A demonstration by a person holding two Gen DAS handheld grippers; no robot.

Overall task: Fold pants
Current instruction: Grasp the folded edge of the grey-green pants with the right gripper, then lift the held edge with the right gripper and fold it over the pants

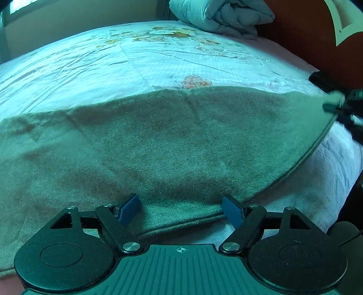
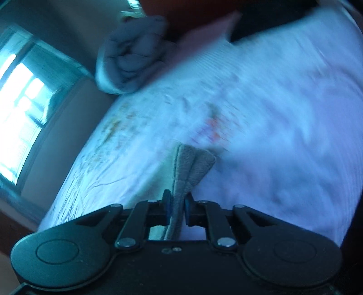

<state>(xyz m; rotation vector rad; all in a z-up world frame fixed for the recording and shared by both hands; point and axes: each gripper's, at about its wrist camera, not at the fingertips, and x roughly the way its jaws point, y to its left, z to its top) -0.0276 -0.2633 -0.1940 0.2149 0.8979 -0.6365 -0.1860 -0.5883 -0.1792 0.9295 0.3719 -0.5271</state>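
Observation:
The grey-green fleece pants (image 1: 158,147) lie spread wide across the bed, filling the middle of the left wrist view. My left gripper (image 1: 181,210) is open, its blue pads apart just above the pants' near hem. My right gripper (image 2: 178,206) is shut on a bunched corner of the pants (image 2: 190,163) and holds it above the sheet; this view is motion-blurred. The right gripper also shows in the left wrist view (image 1: 338,106), blurred, at the pants' far right corner.
The bed has a white floral sheet (image 1: 136,59). A rolled grey quilt (image 1: 222,15) lies at the head, against a brown headboard (image 1: 306,29). A bright window (image 2: 20,109) is on the left. The bed's right edge (image 1: 335,172) drops off near the pants.

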